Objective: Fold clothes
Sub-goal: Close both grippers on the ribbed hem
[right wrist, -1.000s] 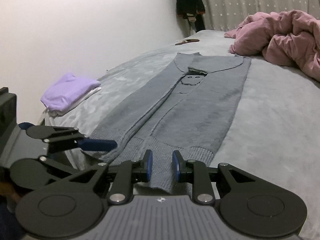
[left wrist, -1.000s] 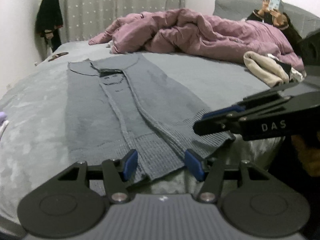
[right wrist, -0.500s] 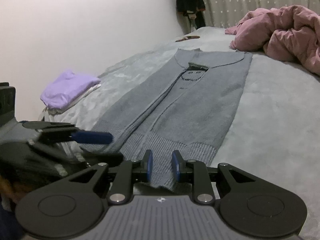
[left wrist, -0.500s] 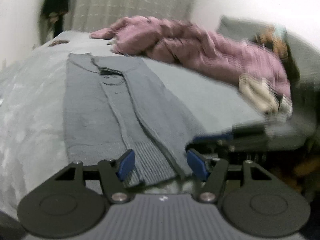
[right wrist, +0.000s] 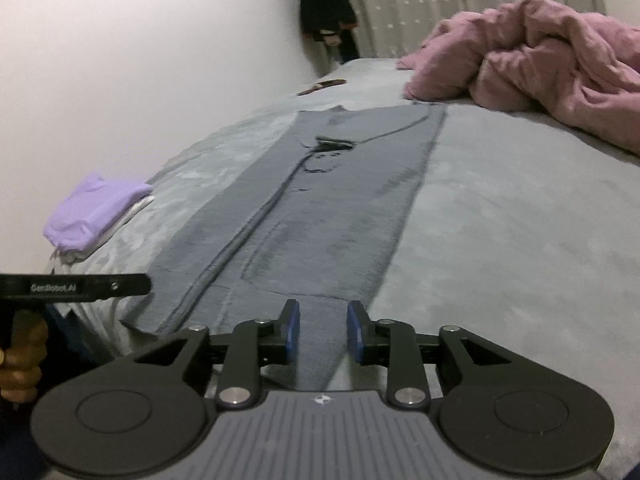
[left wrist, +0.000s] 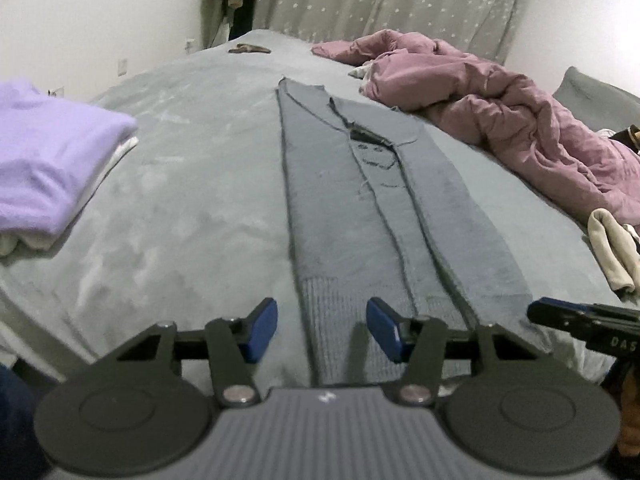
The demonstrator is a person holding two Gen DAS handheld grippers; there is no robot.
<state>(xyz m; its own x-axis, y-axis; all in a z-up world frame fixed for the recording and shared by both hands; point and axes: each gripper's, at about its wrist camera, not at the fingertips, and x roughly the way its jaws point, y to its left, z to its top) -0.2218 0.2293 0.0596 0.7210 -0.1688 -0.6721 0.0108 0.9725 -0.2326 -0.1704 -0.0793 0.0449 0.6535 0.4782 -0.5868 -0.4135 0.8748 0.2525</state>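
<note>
- The left hand-held gripper point(left wrist: 322, 328) is at the near edge of the bed point(left wrist: 180, 208), over the ribbed hem of the grey sweater point(left wrist: 360, 216)
- Its jaws are closing, with the left corner of the hem between them, but the blue pads do not press on the knit yet
- The right hand-held gripper point(right wrist: 322, 330) is at the same near edge, over the right end of the hem
- Its jaws are opening; a bit of the hem lies between them and the pads are not squeezing it, so it holds nothing
- The sweater lies flat in a long strip, from the near edge of the bed up toward the far edge, with both sides already folded in to the middle
- It looks soft, floppy and light, I think; it will bend and sag where nothing holds it
- The knit looks a bit stretchy, so a hard pull could drag it out of shape
- The best place to take hold seems to be the two hem corners, where the ribbed part is thick, grabbing all the layers at once
- Then the bottom could be lifted and laid up toward the neck
- A folded purple top point(left wrist: 48, 160) sits at the left edge of the bed, well apart from the sweater
- A small cream cloth point(left wrist: 612, 248) lies near the right edge
- A big pink blanket point(left wrist: 500, 100) is bunched up toward the far right corner
</note>
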